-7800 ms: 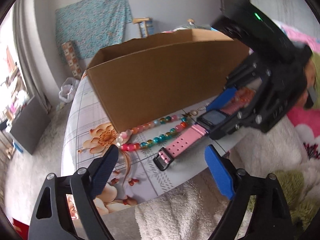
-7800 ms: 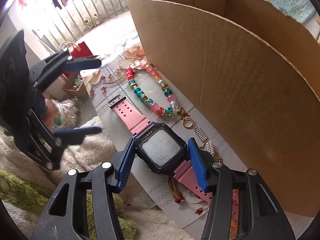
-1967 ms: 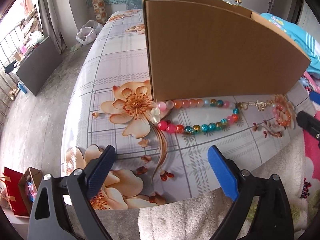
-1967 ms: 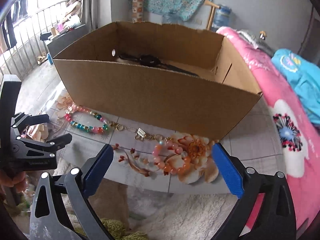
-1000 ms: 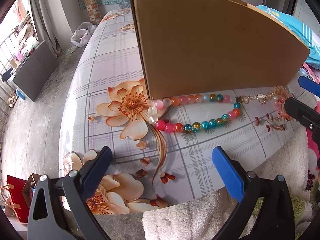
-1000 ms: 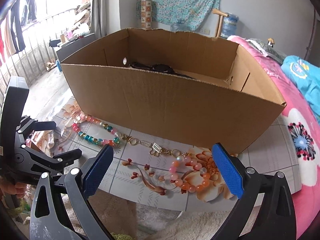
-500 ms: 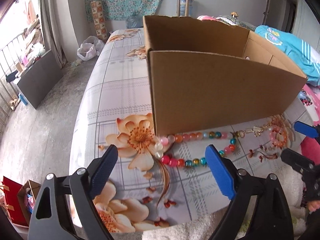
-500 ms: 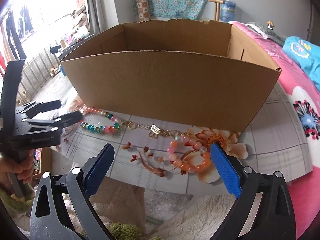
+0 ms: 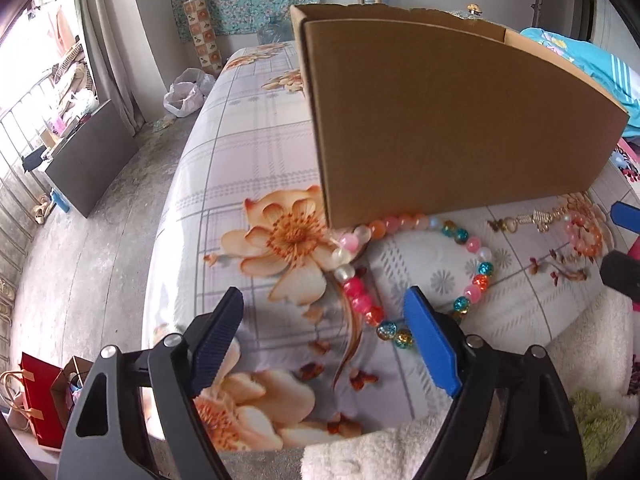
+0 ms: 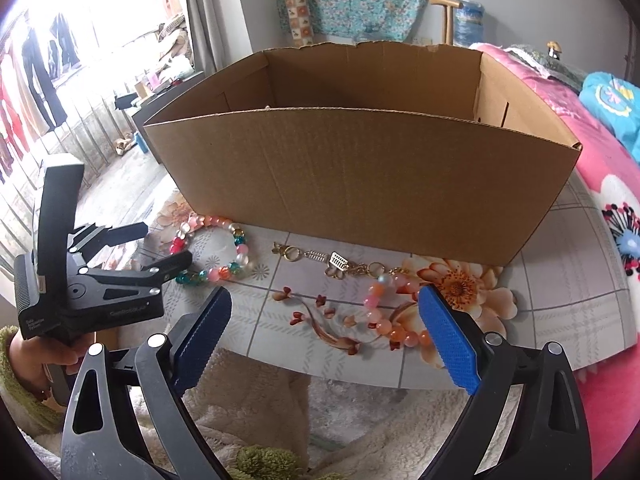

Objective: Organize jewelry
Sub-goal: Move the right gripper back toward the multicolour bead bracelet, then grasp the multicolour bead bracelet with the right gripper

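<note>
1. Left wrist view: the left gripper [image 9: 324,316] is hovering over the flower-patterned surface [image 9: 248,160], its blue fingers [image 9: 430,344] standing apart and gripping nothing; they have just been closing a little, with only the pink end of the multicoloured bead bracelet [image 9: 400,272] lying below the gap.
2. That bracelet is lying in a loop just in front of the cardboard box [image 9: 448,120], its top beads touching the box's near wall.
3. A gold chain [image 9: 524,218] is lying to the right of it, leading to an orange bead bracelet [image 9: 584,232] near the right edge.
4. The box wall is blocking any look inside from here.
5. Right wrist view: the right gripper [image 10: 324,320] is hanging over the surface's near edge, fingers [image 10: 448,340] spread wide and empty.
6. The orange bead bracelet [image 10: 396,316] is lying partly behind the right finger.
7. The gold chain [image 10: 332,260] is running between the two bracelets.
8. The left gripper [image 10: 132,248], held by a hand [image 10: 36,356] in a fuzzy sleeve [image 10: 16,392], is reaching over the multicoloured bead bracelet [image 10: 216,252].
9. A white fleece blanket [image 10: 320,412] is lying below the surface's edge.
</note>
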